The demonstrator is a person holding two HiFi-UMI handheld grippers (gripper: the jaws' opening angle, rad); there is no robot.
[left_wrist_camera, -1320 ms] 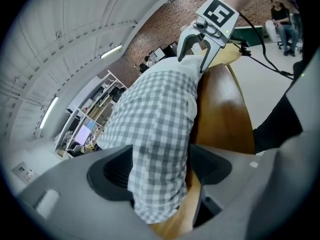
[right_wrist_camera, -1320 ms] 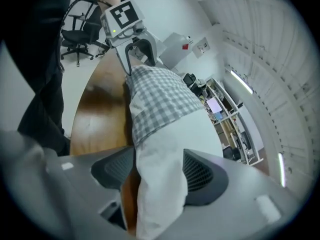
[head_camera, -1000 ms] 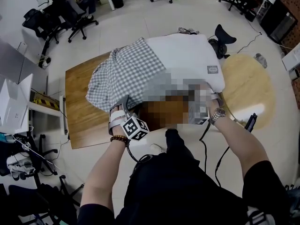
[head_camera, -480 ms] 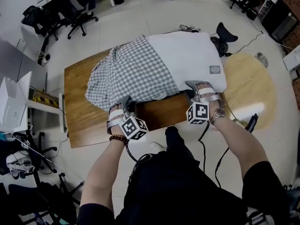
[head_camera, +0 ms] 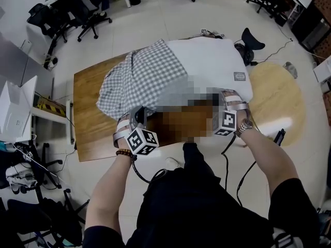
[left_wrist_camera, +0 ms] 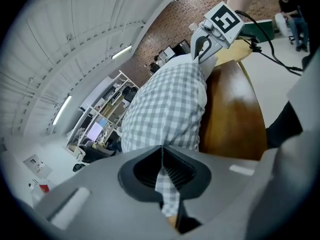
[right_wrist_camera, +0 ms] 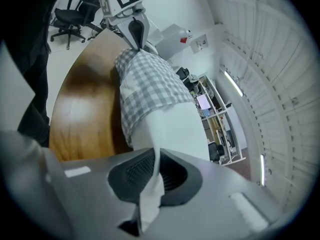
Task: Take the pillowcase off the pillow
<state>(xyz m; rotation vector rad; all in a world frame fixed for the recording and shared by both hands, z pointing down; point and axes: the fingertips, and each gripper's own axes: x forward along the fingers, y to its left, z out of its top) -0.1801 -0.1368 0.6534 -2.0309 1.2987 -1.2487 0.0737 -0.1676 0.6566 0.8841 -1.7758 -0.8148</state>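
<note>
big pale tiled floor (head_camera: pixel 170 14) all round, with a brown wooden table (head_camera: pixel 88 102) in the middle and a lighter round table (head_camera: pixel 274 97) butted up on its right. black office chairs (head_camera: pixel 77 14) sit at the far left.

the white pillow (head_camera: pixel 212 61) lies across the wooden table, its right end reaching toward the round one. the grey checked pillowcase (head_camera: pixel 139 79) covers only the left half of it, bunched up there, and the right half is bare white with a small label (head_camera: pixel 239 76) near the right end.

the left gripper (left_wrist_camera: pixel 161 159) is at the near left edge of the pillowcase. its jaws have just been closing and now sit pinched together on a fold of the checked cloth, which runs straight out from between them. the right gripper (right_wrist_camera: pixel 157 159) is at the near right corner of the pillow. same deal there: its jaws have just been closing and are clamped on a bit of the white cover.

small stuff: a watch (head_camera: pixel 243 126) on the right wrist and a bead bracelet (head_camera: pixel 125 153) on the left.
</note>
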